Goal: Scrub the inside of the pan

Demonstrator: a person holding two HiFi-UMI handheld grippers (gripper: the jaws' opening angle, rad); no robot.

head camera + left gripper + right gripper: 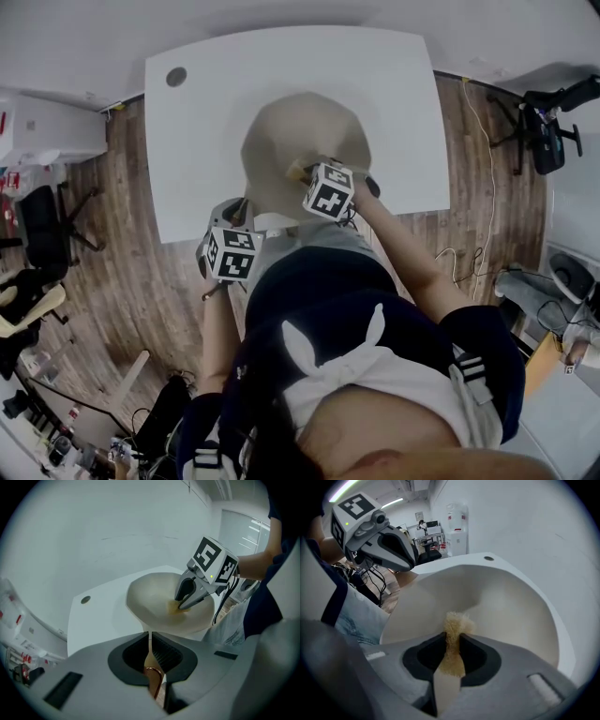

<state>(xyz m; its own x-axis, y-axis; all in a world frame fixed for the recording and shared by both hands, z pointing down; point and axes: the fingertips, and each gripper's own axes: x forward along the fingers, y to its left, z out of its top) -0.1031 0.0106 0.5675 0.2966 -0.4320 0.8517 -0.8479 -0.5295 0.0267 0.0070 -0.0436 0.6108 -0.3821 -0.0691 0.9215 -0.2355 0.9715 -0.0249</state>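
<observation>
A cream pan (298, 141) sits near the front edge of a white table (216, 103). My left gripper (150, 641) is shut on the pan's thin handle (149, 654), which ends in a copper loop. The same gripper shows in the right gripper view at the upper left (405, 557). My right gripper (452, 638) is shut on a tan scrubbing pad (454, 623). It points steeply down into the pan's bowl (506, 606). In the left gripper view the right gripper (181, 605) has the pad (174, 608) down on the pan's floor.
The table has a round cable hole (176, 76) at its far left corner. Office chairs stand on the wooden floor at left (39, 225) and right (548, 131). A water dispenser (457, 517) stands beyond the table. The person's body is close to the table's front edge.
</observation>
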